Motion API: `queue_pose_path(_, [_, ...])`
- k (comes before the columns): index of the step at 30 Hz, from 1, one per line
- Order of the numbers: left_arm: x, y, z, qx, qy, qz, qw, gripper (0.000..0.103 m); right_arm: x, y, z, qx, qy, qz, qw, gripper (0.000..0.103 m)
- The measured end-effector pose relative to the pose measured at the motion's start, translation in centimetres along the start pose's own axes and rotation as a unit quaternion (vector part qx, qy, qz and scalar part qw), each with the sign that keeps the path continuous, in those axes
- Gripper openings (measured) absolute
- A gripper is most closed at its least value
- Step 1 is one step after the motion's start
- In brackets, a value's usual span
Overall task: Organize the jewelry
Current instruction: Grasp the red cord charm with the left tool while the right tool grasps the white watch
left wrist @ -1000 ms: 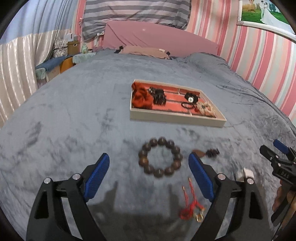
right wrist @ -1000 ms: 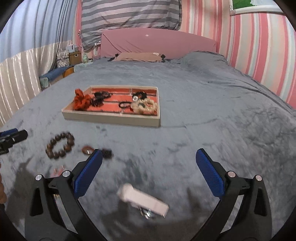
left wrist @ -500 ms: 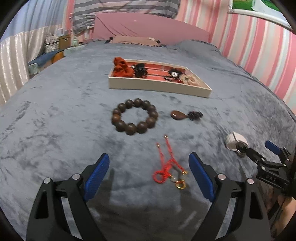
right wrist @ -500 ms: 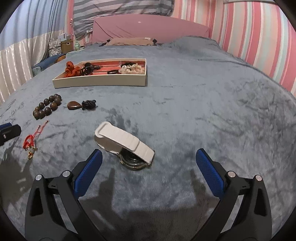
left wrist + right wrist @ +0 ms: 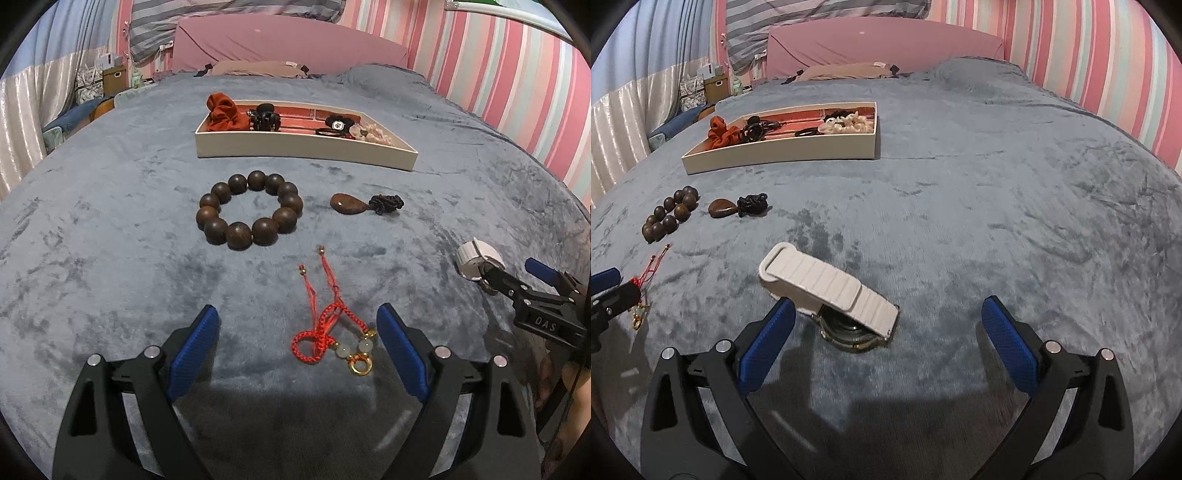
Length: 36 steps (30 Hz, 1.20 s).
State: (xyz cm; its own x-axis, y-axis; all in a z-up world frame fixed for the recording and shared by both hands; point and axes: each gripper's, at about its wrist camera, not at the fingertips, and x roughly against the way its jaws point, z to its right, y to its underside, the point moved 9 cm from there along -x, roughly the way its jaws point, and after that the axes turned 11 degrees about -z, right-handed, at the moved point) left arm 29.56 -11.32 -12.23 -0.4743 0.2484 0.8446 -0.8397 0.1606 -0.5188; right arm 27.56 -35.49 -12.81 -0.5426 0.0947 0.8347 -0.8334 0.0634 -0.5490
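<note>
Both tools have dropped nearer the blanket, spread empty; the tray [image 5: 306,147] holds a scrunchie [image 5: 223,116] and clips [image 5: 264,117].

Wooden bead bracelet [image 5: 250,211], brown pendant [image 5: 349,204], red cord charm [image 5: 332,328], white-strap watch [image 5: 834,295] loose on blanket; tray [image 5: 306,147] beyond.

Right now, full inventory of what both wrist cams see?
tray: 1, cream with red lining, far middle of the bed
hair accessories: several, rust, black and cream, in the tray
bead bracelet: 1, dark brown, before the tray
pendant: 1, brown with black cord, right of the bracelet
cord charm: 1, red with pale beads and a gold ring, between the left gripper's fingers
watch: 1, white strap, by the right gripper
blanket: 1, grey-blue, over the bed
left gripper: 1, black with blue pads, open
right gripper: 1, same, open
</note>
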Motion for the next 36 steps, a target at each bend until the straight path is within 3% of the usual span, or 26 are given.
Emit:
queue_pose_path(2, [-0.2,0.1,0.0,-0.002,0.001,-0.002,1.0,0.084,-0.3,-0.2,0.0,-0.001,0.002,-0.001,1.0,0.098])
queue_pose_path(7, [-0.4,0.2,0.5,-0.015,-0.003,-0.002,0.9999,0.064,-0.9,-0.3,0.2,-0.005,0.004,-0.009,1.0,0.079])
queue_pose_path(10, [-0.4,0.2,0.5,-0.014,-0.001,-0.003,0.9999,0.061,-1.0,-0.3,0.3,-0.008,0.002,-0.009,1.0,0.072])
queue_pose_path(12, [-0.5,0.2,0.4,-0.013,-0.002,-0.003,0.9999,0.047,-0.9,-0.4,0.3,-0.008,0.001,-0.007,1.0,0.066])
queue_pose_path(17, [-0.6,0.2,0.3,-0.013,-0.001,-0.004,0.9999,0.03,-0.8,-0.5,-0.1,-0.001,-0.004,-0.003,1.0,0.054])
queue_pose_path(25, [-0.6,0.2,0.3,-0.011,0.009,-0.005,0.9999,0.014,-0.4,-0.5,-0.7,0.011,-0.011,0.002,1.0,0.026])
queue_pose_path(27, [-0.5,0.3,0.5,-0.013,0.015,-0.005,0.9998,0.009,-0.4,-0.5,-0.6,0.008,-0.016,0.001,1.0,0.024])
queue_pose_path(36, [0.5,-0.2,0.2,-0.02,0.013,0.004,0.9997,0.007,0.5,-0.9,-0.1,-0.014,-0.037,0.012,0.999,0.017])
